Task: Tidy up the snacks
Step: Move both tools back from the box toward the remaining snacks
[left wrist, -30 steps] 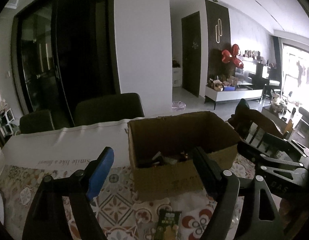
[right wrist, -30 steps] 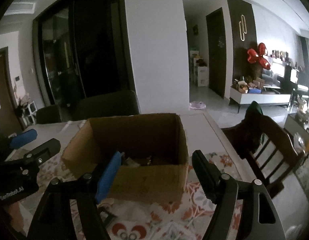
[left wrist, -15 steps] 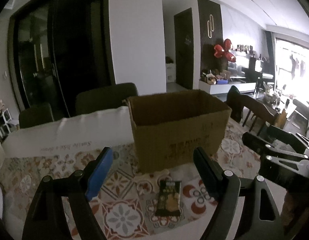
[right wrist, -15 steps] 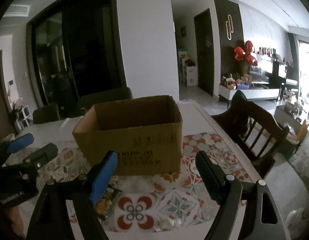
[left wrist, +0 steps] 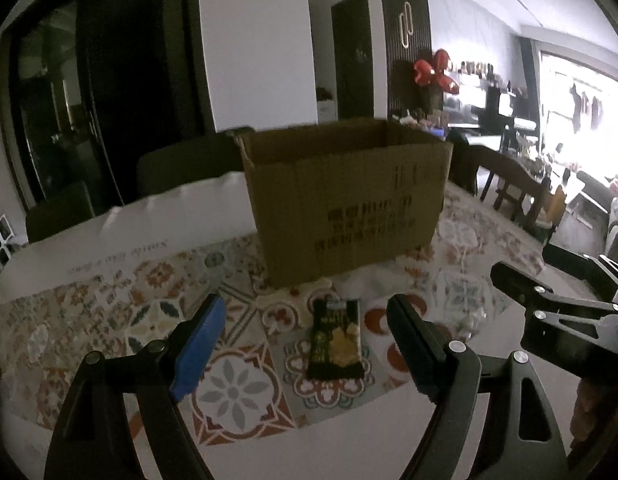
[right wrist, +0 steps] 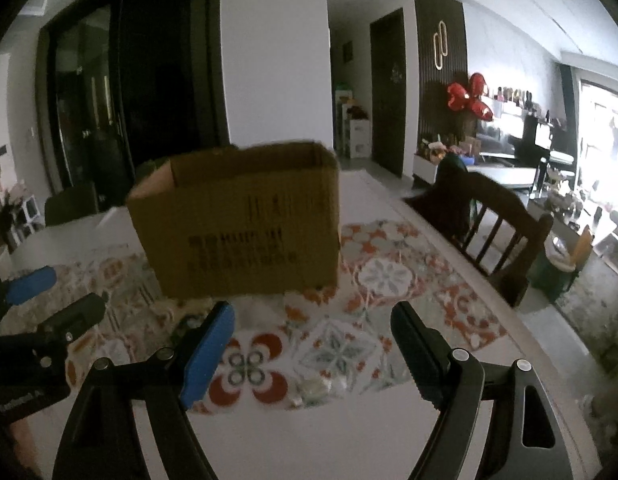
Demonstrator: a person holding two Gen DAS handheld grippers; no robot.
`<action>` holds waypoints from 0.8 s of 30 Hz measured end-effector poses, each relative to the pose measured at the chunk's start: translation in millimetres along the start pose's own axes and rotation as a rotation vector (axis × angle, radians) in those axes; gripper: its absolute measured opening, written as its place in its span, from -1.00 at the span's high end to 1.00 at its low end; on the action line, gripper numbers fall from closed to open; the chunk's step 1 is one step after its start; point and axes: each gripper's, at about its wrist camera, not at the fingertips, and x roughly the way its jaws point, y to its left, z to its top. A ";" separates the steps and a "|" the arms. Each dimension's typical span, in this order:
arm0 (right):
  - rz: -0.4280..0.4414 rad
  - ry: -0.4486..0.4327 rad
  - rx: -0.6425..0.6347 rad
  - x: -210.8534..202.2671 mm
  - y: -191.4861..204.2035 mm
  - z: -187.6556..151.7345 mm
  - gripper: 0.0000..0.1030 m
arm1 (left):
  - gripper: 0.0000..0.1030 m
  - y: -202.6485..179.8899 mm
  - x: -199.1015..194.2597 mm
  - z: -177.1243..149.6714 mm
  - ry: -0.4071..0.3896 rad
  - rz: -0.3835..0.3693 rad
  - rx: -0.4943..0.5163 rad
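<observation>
Snack packet [left wrist: 336,338], flat, dark and glossy with yellow print, is lying on the patterned tablecloth [left wrist: 237,394] between and just ahead of the left tongs' [left wrist: 305,338] fingers, touching neither. Both left tongs and right tongs [right wrist: 311,342] are gaping wide, gripping nothing. Beyond the packet a corrugated cardboard box [left wrist: 345,200] is standing open-topped, its inside hidden. Bare cloth is lying ahead of the right tongs; small clear wrappers [right wrist: 315,390] between its fingers are blurring out. A slatted wooden chair [right wrist: 493,216] is crowding the table's right edge.
</observation>
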 end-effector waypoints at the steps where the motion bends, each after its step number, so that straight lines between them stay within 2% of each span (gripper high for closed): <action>1: -0.002 0.013 0.003 2.2 -0.4 -3.6 -0.57 | -0.60 0.2 4.4 -4.2 0.012 -0.001 0.002; 4: -0.012 0.051 0.019 9.2 -2.5 -16.7 -0.57 | -0.60 -1.7 15.6 -11.0 0.049 -0.007 0.007; 8: -0.048 0.059 0.023 14.2 -3.3 -29.3 -0.57 | -0.60 -1.5 30.1 -18.6 0.080 -0.005 -0.005; 17: -0.058 0.100 0.033 35.8 -1.4 -39.2 -0.57 | -0.65 0.7 65.9 -27.3 0.155 -0.008 -0.019; 24: -0.041 0.173 0.068 55.2 -6.3 -44.5 -0.56 | -0.65 -3.8 88.8 -27.2 0.192 -0.021 -0.003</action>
